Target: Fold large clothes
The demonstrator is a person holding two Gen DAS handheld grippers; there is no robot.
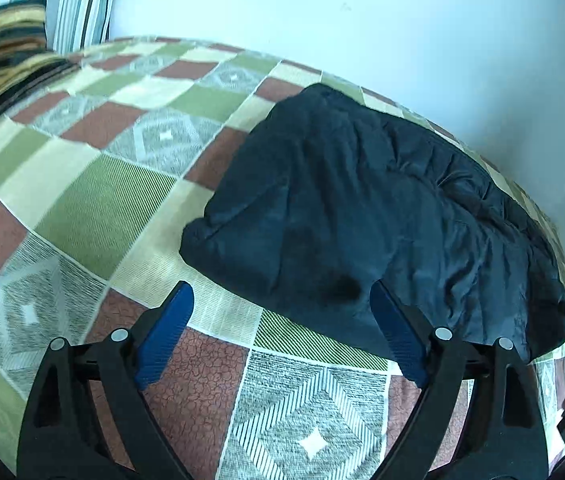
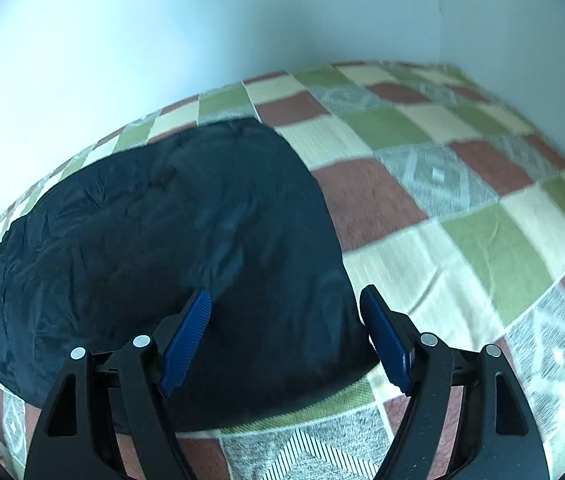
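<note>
Both grippers, left gripper (image 1: 280,300) and right gripper (image 2: 284,304), hover with fingers spread wide, empty, at the near edge of the dark jacket (image 1: 362,208) lying folded on the bed (image 1: 102,208); next likely regrasping that edge for another fold.

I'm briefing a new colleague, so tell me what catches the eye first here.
A dark navy jacket lies bunched on the checked bedspread of green, cream and brick squares, close to the pale wall. Both grippers, left and right, are open at its near edge. Striped pillows sit at the far left corner.
</note>
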